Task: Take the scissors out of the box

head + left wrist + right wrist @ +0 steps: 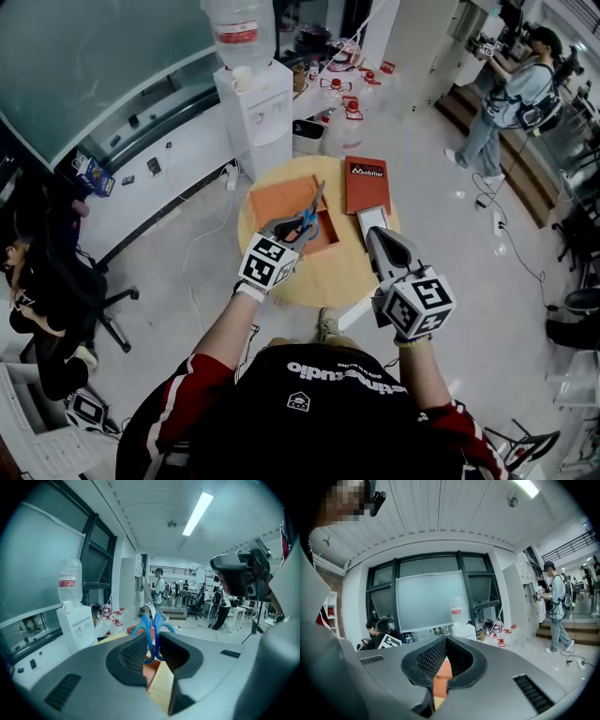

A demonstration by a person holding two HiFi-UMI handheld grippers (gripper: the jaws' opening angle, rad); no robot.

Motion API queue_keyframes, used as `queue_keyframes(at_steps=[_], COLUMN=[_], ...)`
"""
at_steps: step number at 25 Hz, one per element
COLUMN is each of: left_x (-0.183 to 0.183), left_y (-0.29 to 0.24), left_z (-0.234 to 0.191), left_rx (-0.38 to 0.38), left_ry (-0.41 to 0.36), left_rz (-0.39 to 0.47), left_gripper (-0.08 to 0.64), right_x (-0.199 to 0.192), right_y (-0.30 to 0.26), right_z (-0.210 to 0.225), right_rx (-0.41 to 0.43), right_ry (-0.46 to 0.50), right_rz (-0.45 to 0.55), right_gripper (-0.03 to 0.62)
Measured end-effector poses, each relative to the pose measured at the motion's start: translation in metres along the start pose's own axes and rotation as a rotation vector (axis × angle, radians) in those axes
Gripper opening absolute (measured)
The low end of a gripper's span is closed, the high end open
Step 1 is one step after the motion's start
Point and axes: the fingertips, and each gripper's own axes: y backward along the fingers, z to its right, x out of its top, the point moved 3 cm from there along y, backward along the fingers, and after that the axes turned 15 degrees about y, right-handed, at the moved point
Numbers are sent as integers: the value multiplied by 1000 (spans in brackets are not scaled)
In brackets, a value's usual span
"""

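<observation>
We hold the scissors [310, 218] by their blue handles in our left gripper [291, 230], its jaws clamped on them and the blades pointing up and away. They hang over the open orange box [279, 201] on the round wooden table [328, 277]. Our right gripper [374, 234] hovers over the table's right side, jaws together with nothing between them. A red lid [367, 183] lies just right of the box.
</observation>
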Motion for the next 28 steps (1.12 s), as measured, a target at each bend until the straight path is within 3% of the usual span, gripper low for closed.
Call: queue_keyframes(at_steps=[11, 28], left_x=[30, 84], left_y=[49, 98], left_z=[13, 31], left_rx=[11, 13], left_ry=[1, -24], left_rz=[88, 253], left_gripper=[97, 98], right_x=[7, 12], right_y=[15, 35], right_z=[-12, 16], right_rx=[-19, -105], right_ry=[10, 20], right_rz=[23, 22], right_gripper=[28, 28])
